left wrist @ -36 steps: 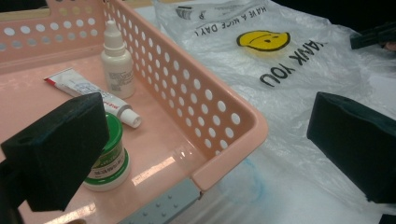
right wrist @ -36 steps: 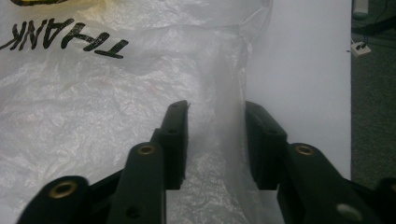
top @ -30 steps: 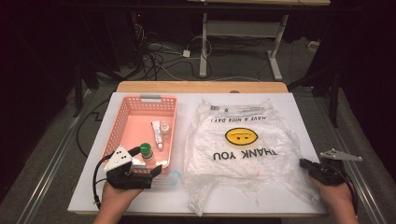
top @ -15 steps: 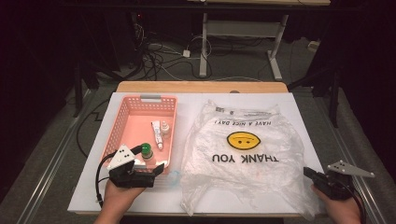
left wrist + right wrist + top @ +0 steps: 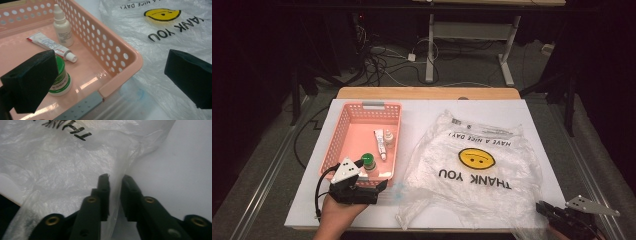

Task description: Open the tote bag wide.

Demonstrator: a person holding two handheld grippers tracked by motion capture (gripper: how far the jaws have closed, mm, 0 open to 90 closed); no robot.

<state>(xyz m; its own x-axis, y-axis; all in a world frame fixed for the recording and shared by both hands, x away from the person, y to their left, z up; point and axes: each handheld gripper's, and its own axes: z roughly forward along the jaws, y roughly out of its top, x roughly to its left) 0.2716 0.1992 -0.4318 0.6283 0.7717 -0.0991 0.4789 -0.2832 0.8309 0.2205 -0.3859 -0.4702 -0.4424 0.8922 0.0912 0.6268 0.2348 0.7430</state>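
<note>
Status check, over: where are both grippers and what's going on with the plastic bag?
Left gripper open at the pink basket's near corner, holding nothing. Right gripper nearly shut around the plastic bag's edge. Nothing in the way.

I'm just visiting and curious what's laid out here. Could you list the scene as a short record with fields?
Surface: white table
Basket: pink, perforated, on the table's left part
Basket contents: green-lidded jar, tube, small dropper bottle
Bag: clear plastic, yellow smiley, "THANK YOU", lying right of the basket
Left gripper: jaws wide apart at the basket's near corner
Right gripper: jaws nearly closed around the bag's edge
</note>
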